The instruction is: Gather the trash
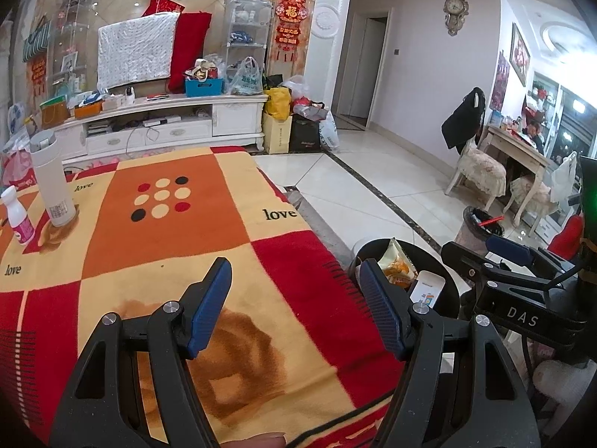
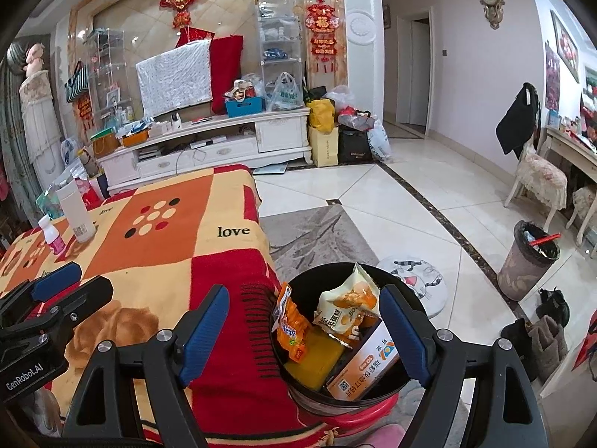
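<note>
A black bin (image 2: 324, 269) stands beside the right edge of the blanket-covered table (image 2: 156, 261). It holds a yellow-white snack packet (image 2: 347, 302), an orange wrapper (image 2: 291, 321) and an orange-and-white box (image 2: 369, 366). My right gripper (image 2: 304, 298) hangs open just above the bin, its blue pads apart with nothing between them. My left gripper (image 1: 294, 280) is open and empty over the table's near right part, next to the bin (image 1: 444, 272). At the table's far left stand a white flask (image 1: 52, 183) and a small white bottle (image 1: 18, 216) with a pink label.
On the tiled floor to the right are a grey waste basket (image 2: 526, 261), a round cat cushion (image 2: 418, 280) and shoes (image 2: 541, 332). A white TV cabinet (image 2: 209, 142) with bags piled beside it fills the far wall. A person sits at a desk (image 1: 522, 145) far right.
</note>
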`<state>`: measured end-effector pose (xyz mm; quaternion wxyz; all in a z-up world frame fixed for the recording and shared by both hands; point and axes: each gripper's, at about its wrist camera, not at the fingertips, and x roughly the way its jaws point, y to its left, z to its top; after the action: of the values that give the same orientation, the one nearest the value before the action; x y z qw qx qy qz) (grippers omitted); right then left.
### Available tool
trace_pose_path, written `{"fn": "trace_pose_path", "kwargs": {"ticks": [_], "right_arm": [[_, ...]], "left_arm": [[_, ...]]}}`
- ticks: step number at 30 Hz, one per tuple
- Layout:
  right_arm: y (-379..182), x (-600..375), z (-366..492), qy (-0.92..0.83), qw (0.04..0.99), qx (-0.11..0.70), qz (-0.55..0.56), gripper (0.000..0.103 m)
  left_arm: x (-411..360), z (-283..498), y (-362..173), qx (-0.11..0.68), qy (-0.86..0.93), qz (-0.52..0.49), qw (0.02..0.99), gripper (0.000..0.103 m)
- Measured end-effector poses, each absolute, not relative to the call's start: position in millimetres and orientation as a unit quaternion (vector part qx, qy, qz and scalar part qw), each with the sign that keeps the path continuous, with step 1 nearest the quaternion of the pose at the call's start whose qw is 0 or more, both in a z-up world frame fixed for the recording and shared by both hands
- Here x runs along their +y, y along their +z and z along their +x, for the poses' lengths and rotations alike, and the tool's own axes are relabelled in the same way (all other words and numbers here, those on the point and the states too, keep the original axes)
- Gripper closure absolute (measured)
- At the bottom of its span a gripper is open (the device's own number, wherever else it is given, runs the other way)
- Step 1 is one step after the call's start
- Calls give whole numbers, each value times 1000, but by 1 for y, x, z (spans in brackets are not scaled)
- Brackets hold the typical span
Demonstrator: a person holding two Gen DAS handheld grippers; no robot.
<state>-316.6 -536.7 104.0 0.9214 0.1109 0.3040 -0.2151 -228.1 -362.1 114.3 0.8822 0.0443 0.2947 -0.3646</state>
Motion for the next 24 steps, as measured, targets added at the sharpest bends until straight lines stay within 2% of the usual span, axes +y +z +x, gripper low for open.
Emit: {"fn": "trace_pose_path", "kwargs": {"ticks": [24], "right_arm": [[104,-534,-314,-211,920,312,107,21]], "left_arm": [[-356,-227,112,302,-366,36,879,33]]}}
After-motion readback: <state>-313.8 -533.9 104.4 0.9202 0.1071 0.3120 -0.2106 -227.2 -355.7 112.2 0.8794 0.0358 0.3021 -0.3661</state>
